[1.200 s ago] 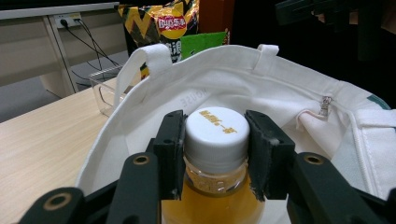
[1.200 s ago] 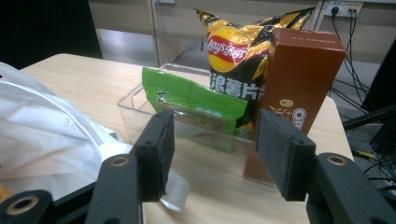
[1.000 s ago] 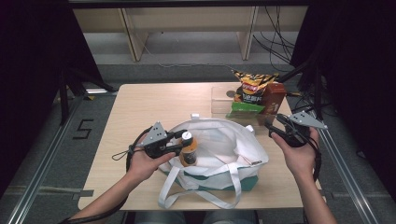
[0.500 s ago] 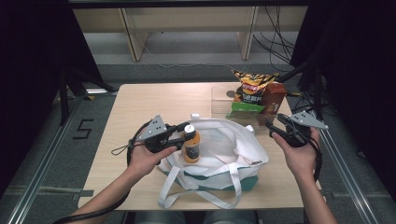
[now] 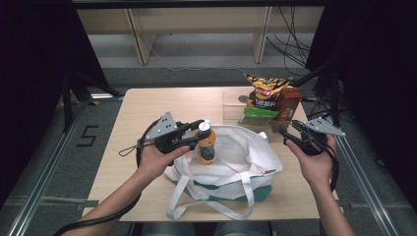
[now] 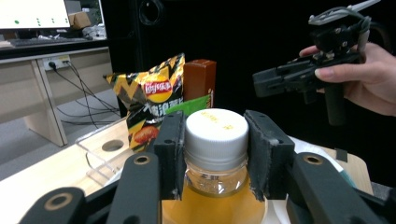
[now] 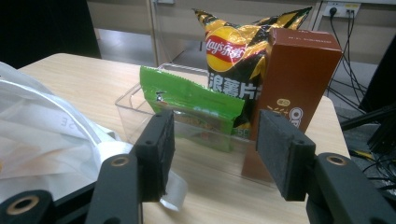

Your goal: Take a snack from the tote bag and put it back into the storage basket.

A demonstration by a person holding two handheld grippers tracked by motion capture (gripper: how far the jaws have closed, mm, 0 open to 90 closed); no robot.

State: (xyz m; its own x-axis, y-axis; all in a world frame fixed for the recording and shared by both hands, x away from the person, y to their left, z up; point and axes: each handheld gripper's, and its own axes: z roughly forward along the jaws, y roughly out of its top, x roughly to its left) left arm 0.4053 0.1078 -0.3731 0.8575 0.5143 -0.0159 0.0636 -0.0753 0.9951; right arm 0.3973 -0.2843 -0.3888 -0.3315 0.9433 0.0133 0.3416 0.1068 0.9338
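My left gripper (image 5: 200, 132) (image 6: 215, 154) is shut on the white cap of a bottle of orange drink (image 5: 206, 146) (image 6: 215, 140). The bottle hangs upright over the mouth of a white tote bag (image 5: 231, 162) at the table's middle front. My right gripper (image 5: 286, 132) (image 7: 215, 149) is open and empty, held above the table right of the bag, pointing at a clear bin (image 7: 135, 109). The bin (image 5: 231, 104) holds a chip bag (image 5: 265, 91) (image 7: 233, 51), a green packet (image 5: 255, 115) (image 7: 196, 100) and a brown carton (image 5: 287, 101) (image 7: 294, 70).
The tote's straps (image 5: 206, 199) trail toward the wooden table's (image 5: 147, 113) front edge. A desk with a monitor (image 6: 32, 14) stands far off in the left gripper view. Cables (image 5: 295, 29) hang behind the table at the right.
The left gripper has lifted the bottle upward out of the tote bag. The right gripper has stayed where it was.
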